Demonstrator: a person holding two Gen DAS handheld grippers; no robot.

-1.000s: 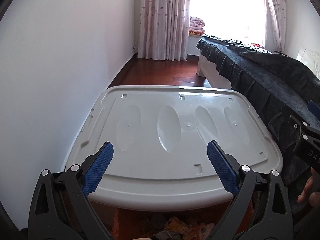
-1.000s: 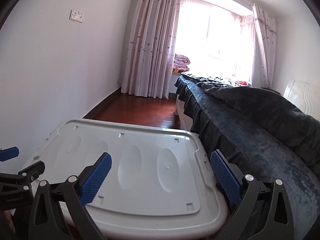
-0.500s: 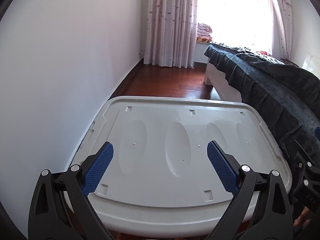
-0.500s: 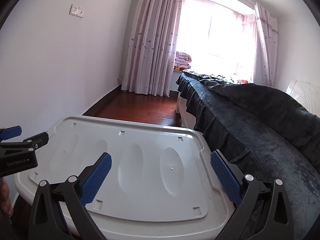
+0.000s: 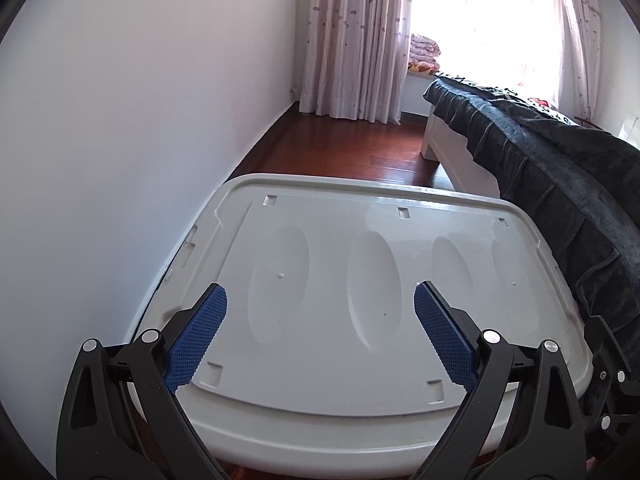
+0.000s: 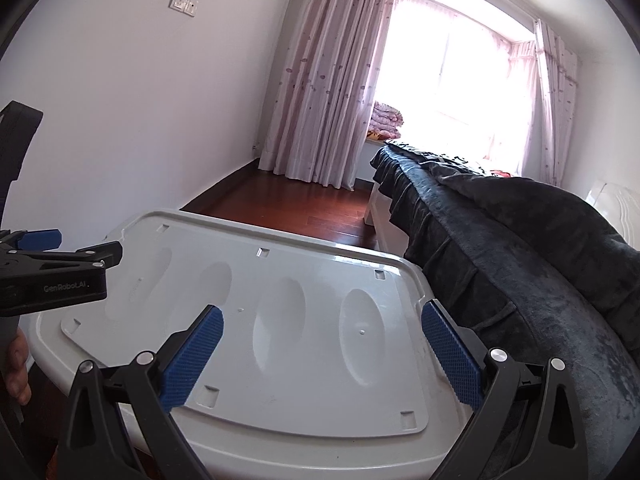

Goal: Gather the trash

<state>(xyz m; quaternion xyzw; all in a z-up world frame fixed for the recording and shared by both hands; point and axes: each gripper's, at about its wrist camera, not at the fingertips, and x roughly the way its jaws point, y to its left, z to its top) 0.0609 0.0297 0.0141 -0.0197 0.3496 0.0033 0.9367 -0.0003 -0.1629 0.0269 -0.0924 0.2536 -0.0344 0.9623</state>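
Between a white wall and a bed draped in a dark cover, I am looking down on a large pale grey storage-bin lid that fills the lower middle of both wrist views. It lies flat and closed, with four oval dimples across its top and small square notches near the corners. I cannot see any trash: the lid hides whatever lies under it.

My left gripper hangs over the near half of the lid with its blue-padded fingers spread wide and nothing between them; only the bare plastic shows through the gap. My right gripper is spread just as wide over the lid's right portion, also empty, its right pad close by the edge of the bed cover. In the right wrist view the left tool pokes in from the left edge, with part of a hand below it by the lid's near left corner. In the left wrist view the right tool's black frame shows at the lower right edge.

Beyond the lid runs red-brown wooden floor up to a pinkish patterned curtain and a bright window. A folded quilt sits on the sill, and a light switch plate is mounted on the wall.
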